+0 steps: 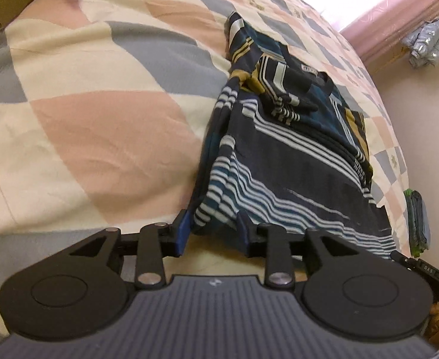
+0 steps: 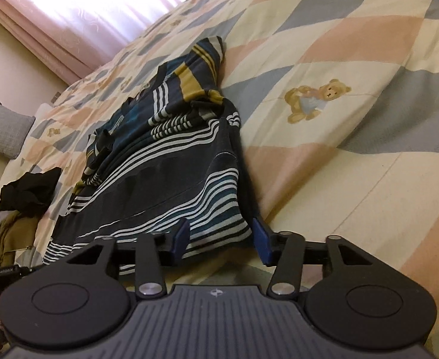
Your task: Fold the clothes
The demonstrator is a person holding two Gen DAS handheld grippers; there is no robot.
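A dark navy shirt (image 1: 279, 155) with white, teal and mustard stripes lies lengthwise on the checked quilt (image 1: 99, 89), sleeves folded in over its body. In the left wrist view my left gripper (image 1: 213, 233) is shut on the shirt's near hem corner, with bunched fabric between the blue pads (image 1: 182, 230). The right wrist view shows the same shirt (image 2: 165, 164) stretching away from my right gripper (image 2: 222, 239), which is shut on the other hem corner. The hem is raised off the quilt (image 2: 353, 179) and the cloth runs taut from both grippers.
A heap of dark and tan clothes (image 2: 25, 191) sits at the bed's left edge, with a grey cushion (image 2: 5, 131) beyond. A silvery garment (image 1: 428, 42) hangs by the pink curtain. A folded green-grey stack (image 1: 418, 221) lies beside the bed.
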